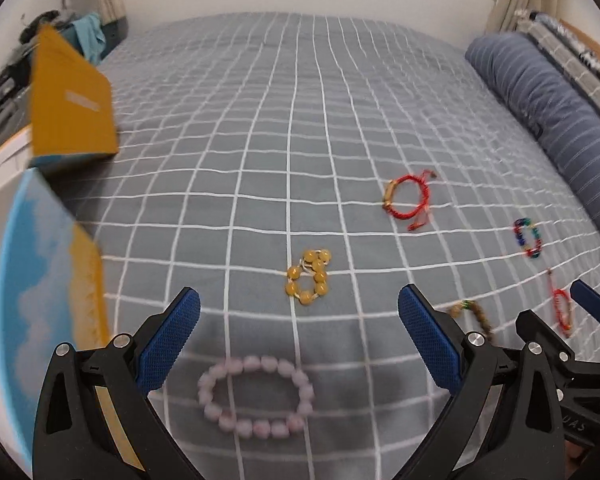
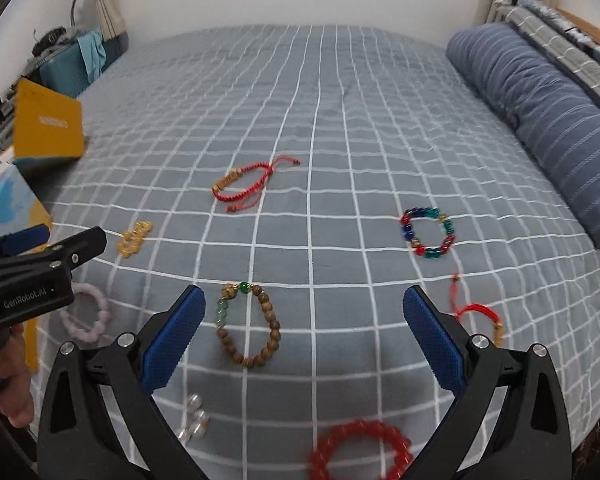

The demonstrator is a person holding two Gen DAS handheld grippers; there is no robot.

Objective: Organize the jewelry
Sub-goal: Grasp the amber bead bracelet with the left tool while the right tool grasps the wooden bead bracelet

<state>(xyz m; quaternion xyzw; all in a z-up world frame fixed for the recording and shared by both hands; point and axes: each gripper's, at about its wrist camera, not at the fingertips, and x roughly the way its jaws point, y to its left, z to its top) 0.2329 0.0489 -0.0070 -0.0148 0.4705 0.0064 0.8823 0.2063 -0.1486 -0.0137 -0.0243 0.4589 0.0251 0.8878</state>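
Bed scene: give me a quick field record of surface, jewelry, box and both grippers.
surface: grey checked bedspread
left gripper: open, above the pink bead bracelet
right gripper: open, near the brown wooden bracelet
other jewelry: yellow bead bracelet, red cord bracelet, multicolour bracelet, red bead bracelet, small red cord bracelet, clear beads
box: open yellow and blue box, at the left edge
pillow: striped blue pillow, right

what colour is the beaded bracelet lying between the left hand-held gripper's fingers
Pale pink: the beaded bracelet shows best in the left wrist view, though slightly blurred.
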